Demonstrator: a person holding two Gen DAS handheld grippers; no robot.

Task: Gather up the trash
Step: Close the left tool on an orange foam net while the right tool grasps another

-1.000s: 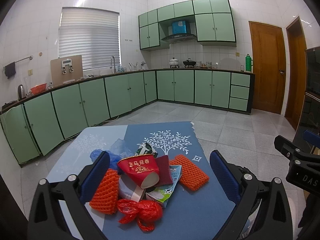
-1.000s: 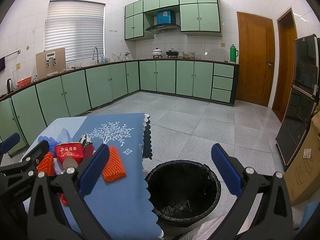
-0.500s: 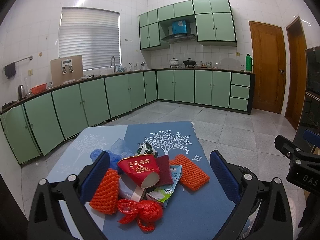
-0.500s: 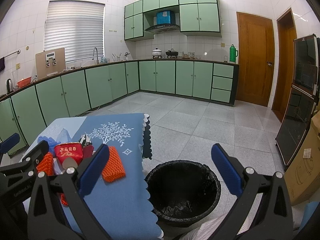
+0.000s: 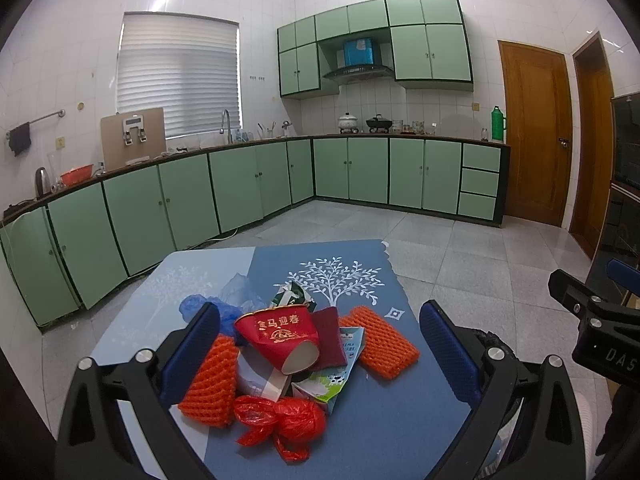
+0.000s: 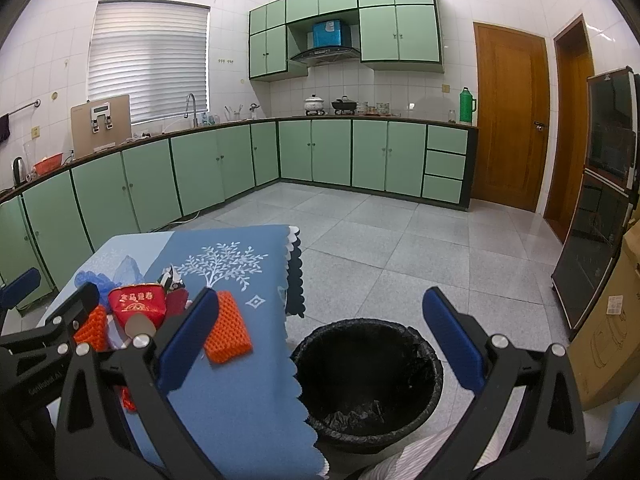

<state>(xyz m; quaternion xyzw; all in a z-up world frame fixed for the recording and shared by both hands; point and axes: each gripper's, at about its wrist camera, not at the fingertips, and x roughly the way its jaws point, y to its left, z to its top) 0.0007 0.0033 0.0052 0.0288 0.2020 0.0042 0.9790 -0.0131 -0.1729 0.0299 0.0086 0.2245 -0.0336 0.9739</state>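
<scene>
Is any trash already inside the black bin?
No: the right wrist view shows the black bin holding only its black liner.

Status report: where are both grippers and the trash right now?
Left gripper open over trash pile. Right gripper open, empty, above bin. Nothing in the way.

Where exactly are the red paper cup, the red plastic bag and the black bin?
red paper cup (image 5: 278,334), left wrist view, on its printed side.
red plastic bag (image 5: 294,420), left wrist view, on its knotted bulge.
black bin (image 6: 434,360), right wrist view, on its right rim.
</scene>
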